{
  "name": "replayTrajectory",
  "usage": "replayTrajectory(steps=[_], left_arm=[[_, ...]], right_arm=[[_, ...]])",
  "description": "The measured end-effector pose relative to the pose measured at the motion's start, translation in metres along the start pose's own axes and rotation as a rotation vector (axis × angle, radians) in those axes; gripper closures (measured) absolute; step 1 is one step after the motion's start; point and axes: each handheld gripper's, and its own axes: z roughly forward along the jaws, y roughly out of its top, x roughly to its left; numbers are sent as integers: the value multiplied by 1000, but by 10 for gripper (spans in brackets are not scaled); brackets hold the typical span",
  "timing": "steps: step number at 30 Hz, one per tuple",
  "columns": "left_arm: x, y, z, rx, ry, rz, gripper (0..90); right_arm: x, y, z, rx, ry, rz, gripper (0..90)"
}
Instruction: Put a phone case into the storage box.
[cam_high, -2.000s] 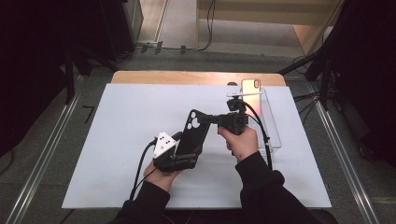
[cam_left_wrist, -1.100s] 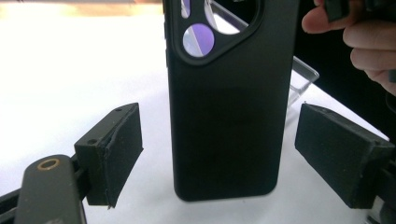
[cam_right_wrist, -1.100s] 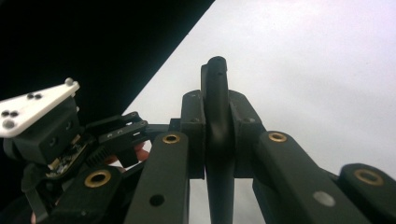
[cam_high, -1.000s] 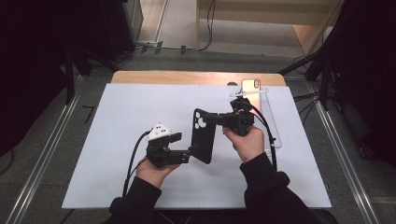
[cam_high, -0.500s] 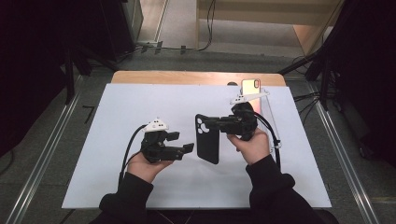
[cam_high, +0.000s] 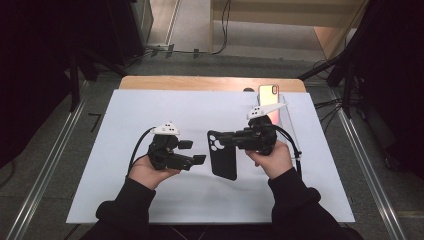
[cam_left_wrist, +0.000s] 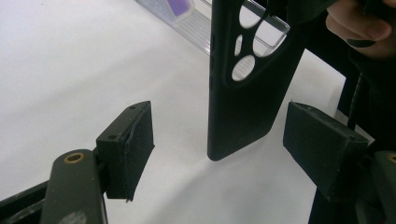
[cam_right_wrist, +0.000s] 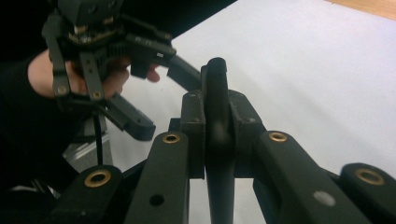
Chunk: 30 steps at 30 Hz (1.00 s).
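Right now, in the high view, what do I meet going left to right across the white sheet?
Left gripper with open fingers → black phone case → right gripper shut on the case's top → clear tray bearing a phone.

Between my jaws: the left gripper stood open with a wide gap, nothing in it.
Ahead of my left: the black phone case, pinched on edge by my right gripper, blocked the way just beyond.
Left and near worktop: bare white sheet, free passage.
Far right: a clear tray with a phone barred that corner.
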Motion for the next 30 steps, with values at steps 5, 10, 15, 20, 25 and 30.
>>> replayTrajectory(steps=[5, 10, 15, 20, 25, 30], left_arm=[[-1, 5, -1, 1, -4, 31, 248], [-1, 8, -2, 3, -35, 48, 247], [-3, 10, -1, 13, -62, 65, 249], [-4, 10, -1, 7, -94, 79, 290], [-4, 10, 1, 20, -115, 88, 326], [-5, 8, 1, 13, -136, 123, 438]], right_arm=[[-1, -3, 3, 23, 38, -25, 766], [-2, -4, 4, 26, 72, -22, 767], [-1, -4, 7, 42, 103, -38, 767], [2, -4, 11, 57, 145, -58, 767], [4, -4, 13, 66, 180, -64, 767], [5, -4, 16, 68, 211, -73, 767]])
